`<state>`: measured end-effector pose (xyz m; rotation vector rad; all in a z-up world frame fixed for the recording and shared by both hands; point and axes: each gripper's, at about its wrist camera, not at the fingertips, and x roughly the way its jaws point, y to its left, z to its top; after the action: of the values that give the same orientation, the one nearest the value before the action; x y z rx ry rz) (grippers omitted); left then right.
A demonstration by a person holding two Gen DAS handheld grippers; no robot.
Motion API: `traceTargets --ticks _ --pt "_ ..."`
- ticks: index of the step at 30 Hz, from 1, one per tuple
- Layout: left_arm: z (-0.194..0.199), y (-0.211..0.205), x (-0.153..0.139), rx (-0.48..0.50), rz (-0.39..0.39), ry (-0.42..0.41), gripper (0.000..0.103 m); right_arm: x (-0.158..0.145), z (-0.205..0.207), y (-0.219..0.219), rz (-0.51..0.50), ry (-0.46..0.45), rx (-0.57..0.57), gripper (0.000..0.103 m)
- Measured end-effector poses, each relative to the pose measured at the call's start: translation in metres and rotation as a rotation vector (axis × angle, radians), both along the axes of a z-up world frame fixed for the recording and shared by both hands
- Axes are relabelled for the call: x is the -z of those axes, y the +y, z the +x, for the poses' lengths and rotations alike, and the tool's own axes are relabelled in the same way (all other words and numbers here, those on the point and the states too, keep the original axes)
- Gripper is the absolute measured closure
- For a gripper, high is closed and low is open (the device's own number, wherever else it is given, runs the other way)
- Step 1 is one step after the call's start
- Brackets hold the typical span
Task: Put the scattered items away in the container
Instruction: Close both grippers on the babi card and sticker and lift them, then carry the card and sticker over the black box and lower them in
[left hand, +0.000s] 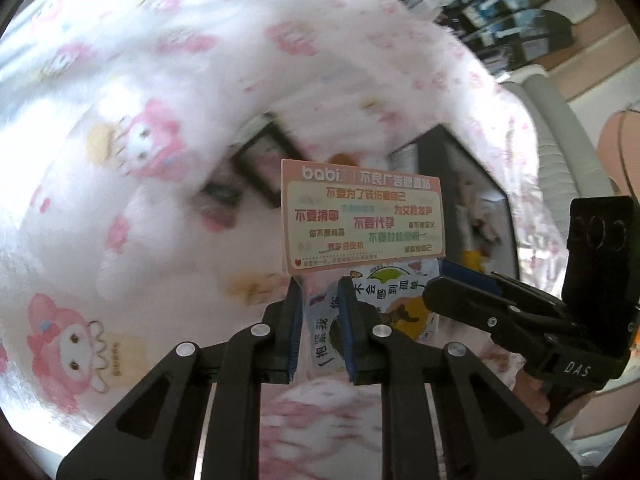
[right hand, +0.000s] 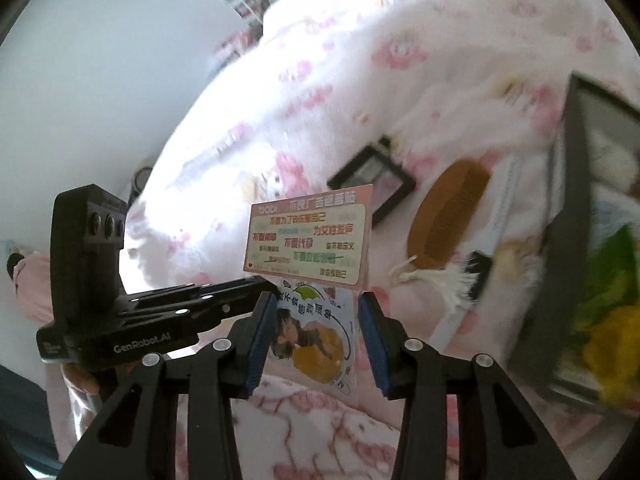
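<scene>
Up close, the left gripper (left hand: 320, 320) has its blue pads drawn in narrow on the clear sleeve of a sticker pack (left hand: 362, 224), pinching its lower left part, and the pack stands upright in the air above the bedding. The right gripper (right hand: 318, 344) sits with its jaws about half open on either side of the same sticker pack (right hand: 310, 240); whether its pads actually press the plastic, I cannot tell from here. The pack has a pink header card with a cream panel full of red and green printed phrases, and below it a glossy sheet showing a cartoon figure on an orange shape under a green umbrella; the bottom edge is hidden behind the fingers. Beneath it lies a fluffy white blanket (left hand: 120, 160) printed with pink rabbit characters, badly blurred. Further back, a brown wooden comb (right hand: 444, 216) with a white tassel lies on the fleece, a flat black-framed square case (right hand: 372, 180) just beyond it. At the right edge stands the grey container (right hand: 576, 200), cut off by the frame, with something green and yellow inside, too smeared to identify.
</scene>
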<state>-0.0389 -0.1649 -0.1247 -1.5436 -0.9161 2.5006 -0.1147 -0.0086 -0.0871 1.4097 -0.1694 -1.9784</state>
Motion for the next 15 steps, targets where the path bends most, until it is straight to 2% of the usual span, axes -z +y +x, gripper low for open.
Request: traceTargets --ticks 5,9,12,15 --pt "-0.027 0.049 -0.032 0.115 -0.011 0.08 0.087 -0.029 0.013 0.059 -0.024 0.077 0.08 0.064" --pt "-0.075 0.112 -0.043 0.245 0.008 0.111 0.087 -0.053 0.011 0.119 0.02 0.154 0.182 0.064" --pt "-0.111 0.159 -0.039 0.34 0.031 0.096 0.087 -0.054 0.007 0.164 0.087 0.183 0.282 0.064" --pt "-0.144 0.209 -0.027 0.425 0.02 0.038 0.087 -0.041 -0.002 0.218 0.134 0.148 0.401 0.064"
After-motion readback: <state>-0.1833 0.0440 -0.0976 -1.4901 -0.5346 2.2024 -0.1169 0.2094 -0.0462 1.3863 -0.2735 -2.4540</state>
